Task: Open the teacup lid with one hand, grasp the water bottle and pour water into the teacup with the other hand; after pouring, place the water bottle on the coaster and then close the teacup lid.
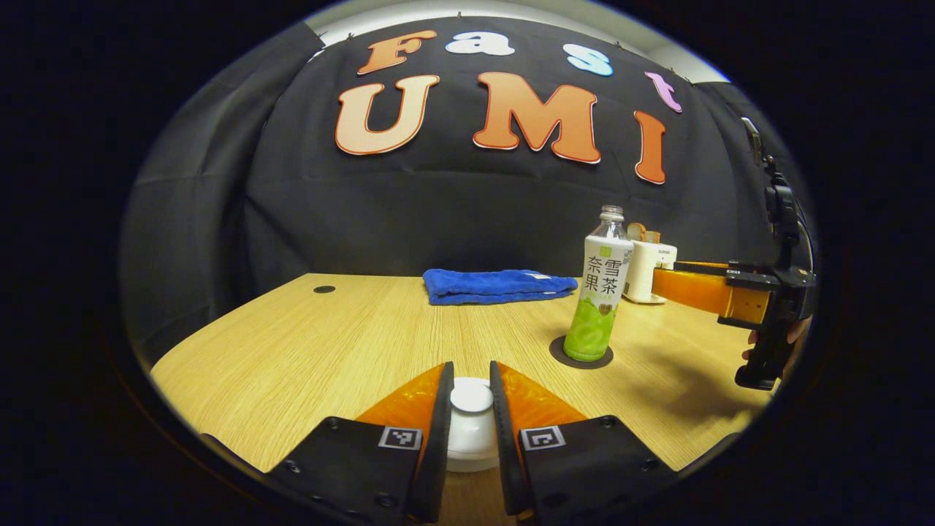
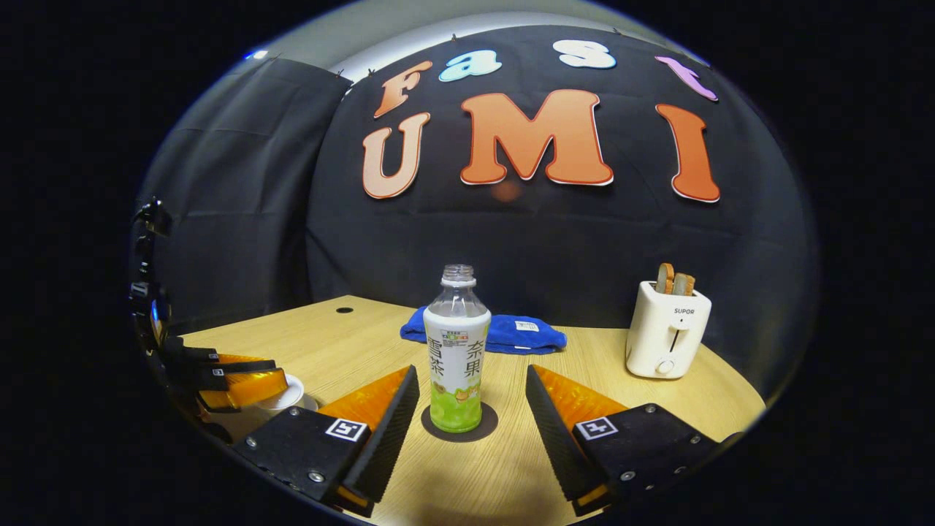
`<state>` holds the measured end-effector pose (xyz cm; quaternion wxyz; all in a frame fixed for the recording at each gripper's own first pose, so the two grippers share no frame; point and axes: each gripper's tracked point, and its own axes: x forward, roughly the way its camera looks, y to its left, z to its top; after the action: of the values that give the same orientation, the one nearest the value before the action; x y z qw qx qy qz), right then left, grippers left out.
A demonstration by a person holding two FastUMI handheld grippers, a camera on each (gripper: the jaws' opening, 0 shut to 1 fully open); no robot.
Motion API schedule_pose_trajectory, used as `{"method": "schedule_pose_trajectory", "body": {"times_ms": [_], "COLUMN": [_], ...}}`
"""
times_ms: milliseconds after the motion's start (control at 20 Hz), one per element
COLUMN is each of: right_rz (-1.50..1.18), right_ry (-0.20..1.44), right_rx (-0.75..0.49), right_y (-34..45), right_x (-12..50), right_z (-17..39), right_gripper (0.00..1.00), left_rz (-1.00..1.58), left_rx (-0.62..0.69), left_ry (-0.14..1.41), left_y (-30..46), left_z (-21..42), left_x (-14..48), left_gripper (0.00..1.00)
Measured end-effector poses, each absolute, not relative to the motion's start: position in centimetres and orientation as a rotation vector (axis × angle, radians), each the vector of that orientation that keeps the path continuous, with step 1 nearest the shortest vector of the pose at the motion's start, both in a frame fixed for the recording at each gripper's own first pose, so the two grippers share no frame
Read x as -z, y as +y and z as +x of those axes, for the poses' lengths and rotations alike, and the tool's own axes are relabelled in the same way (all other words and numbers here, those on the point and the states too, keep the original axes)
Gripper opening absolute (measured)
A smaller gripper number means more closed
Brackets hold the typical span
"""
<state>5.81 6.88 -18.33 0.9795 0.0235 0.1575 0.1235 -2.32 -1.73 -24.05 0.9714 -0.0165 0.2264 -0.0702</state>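
A white teacup (image 1: pixel 471 446) stands at the table's near edge with its white lid (image 1: pixel 471 397) on it. My left gripper (image 1: pixel 471 369) is shut on the lid's knob, one finger on each side. The water bottle (image 1: pixel 603 292), with a white and green label and no cap, stands upright on a dark round coaster (image 1: pixel 556 352) to the right. In the right gripper view the bottle (image 2: pixel 456 351) stands on the coaster (image 2: pixel 489 426) just ahead of my open right gripper (image 2: pixel 472 371), whose fingers do not touch it. At far left, the left gripper (image 2: pixel 280 370) sits over the teacup (image 2: pixel 292 398).
A folded blue towel (image 2: pixel 511 332) lies at the back of the wooden table (image 1: pixel 329 343). A white toaster (image 2: pixel 666 337) with bread slices in it stands at the back right. The right gripper (image 1: pixel 668 274) and a hand reach in near the toaster (image 1: pixel 646 267).
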Motion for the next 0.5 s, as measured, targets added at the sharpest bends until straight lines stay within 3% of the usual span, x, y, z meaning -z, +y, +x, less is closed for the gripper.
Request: {"method": "schedule_pose_trajectory", "body": {"times_ms": [100, 200, 350, 500], "right_rz": [0.048, 0.045, 0.036, 0.012], "right_ry": [0.298, 0.274, 0.229, 0.174], "right_rx": [-0.247, -0.236, -0.198, -0.151], "right_y": [6.7, 6.1, 5.1, 3.8], "right_x": [17.6, 16.6, 14.8, 12.7], "right_z": [5.2, 4.7, 4.0, 3.4], "right_gripper": [0.91, 0.92, 0.92, 0.92], "left_rz": [-0.017, -0.003, 0.017, 0.008], "left_rx": [0.146, 0.136, 0.117, 0.107], "left_ry": [0.432, 0.381, 0.306, 0.244], "left_y": [-1.7, -1.6, -1.4, -1.5], "left_z": [-2.4, -2.3, -1.8, -1.4], "left_x": [23.1, 21.3, 18.6, 15.9], "left_gripper": [0.39, 0.55, 0.65, 0.8]}}
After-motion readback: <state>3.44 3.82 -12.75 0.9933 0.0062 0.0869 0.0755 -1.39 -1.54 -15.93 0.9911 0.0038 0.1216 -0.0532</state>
